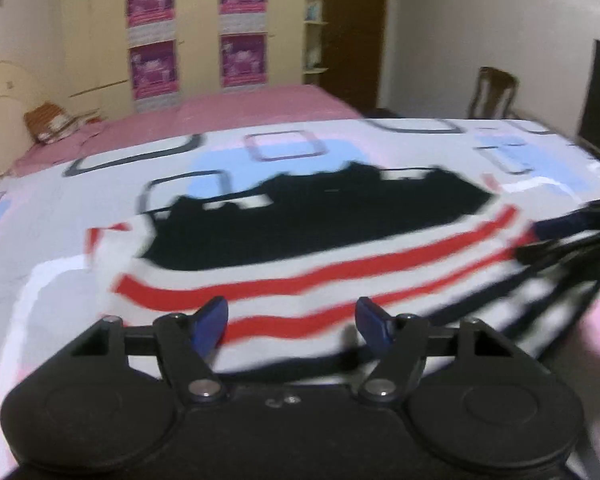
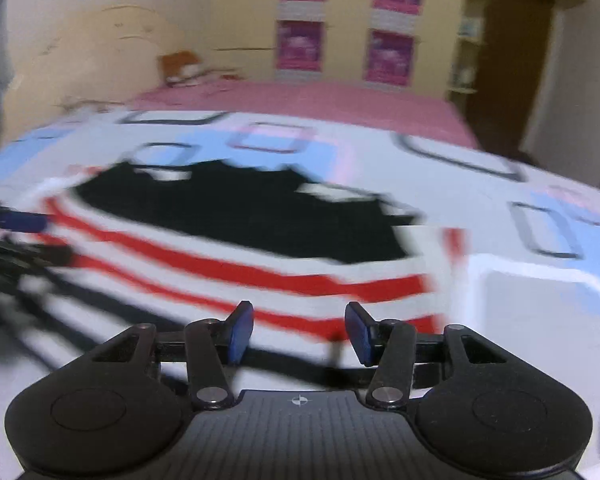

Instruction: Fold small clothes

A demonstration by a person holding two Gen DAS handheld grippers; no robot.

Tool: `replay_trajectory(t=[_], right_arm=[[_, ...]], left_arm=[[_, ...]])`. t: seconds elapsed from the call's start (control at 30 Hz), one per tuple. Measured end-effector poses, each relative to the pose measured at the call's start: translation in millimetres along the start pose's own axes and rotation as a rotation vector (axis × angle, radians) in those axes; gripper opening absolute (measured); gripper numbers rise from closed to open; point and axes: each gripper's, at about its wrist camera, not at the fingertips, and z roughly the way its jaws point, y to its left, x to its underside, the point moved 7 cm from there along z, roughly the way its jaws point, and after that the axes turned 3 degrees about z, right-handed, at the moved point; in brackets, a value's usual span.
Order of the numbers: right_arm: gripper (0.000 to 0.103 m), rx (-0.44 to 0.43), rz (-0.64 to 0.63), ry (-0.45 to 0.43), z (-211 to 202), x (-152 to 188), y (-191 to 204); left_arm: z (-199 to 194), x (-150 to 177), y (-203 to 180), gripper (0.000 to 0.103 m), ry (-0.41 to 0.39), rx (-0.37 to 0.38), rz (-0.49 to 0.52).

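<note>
My left gripper: jaws apart, nothing between them. My right gripper: jaws apart, likewise empty. Just past both sets of tips: shirt, white with red stripes and a black patch, lying flat on the sheet. I judge it light, limp, prone to sagging and bunching; best pinched at the near hem, one corner per gripper. Beyond: pink bed, posters on the wall.

Left tool and right tool: jaws apart, empty, angled downward.
</note>
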Motion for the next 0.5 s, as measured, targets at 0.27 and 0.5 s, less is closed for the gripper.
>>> replay_trajectory(t=[0.27,0.5], right_arm=[[0.05,-0.012,-0.065,0.095,6.9,40.1,66.1],[0.05,0.111,0.023,0.087,-10.6,49.4,-1.2]], left_arm=[[1.4,27.8,-40.5,0.068,0.05,-0.013,0.014],[-26.8,43.2,8.1,0.065,0.036,-0.105,-0.031]])
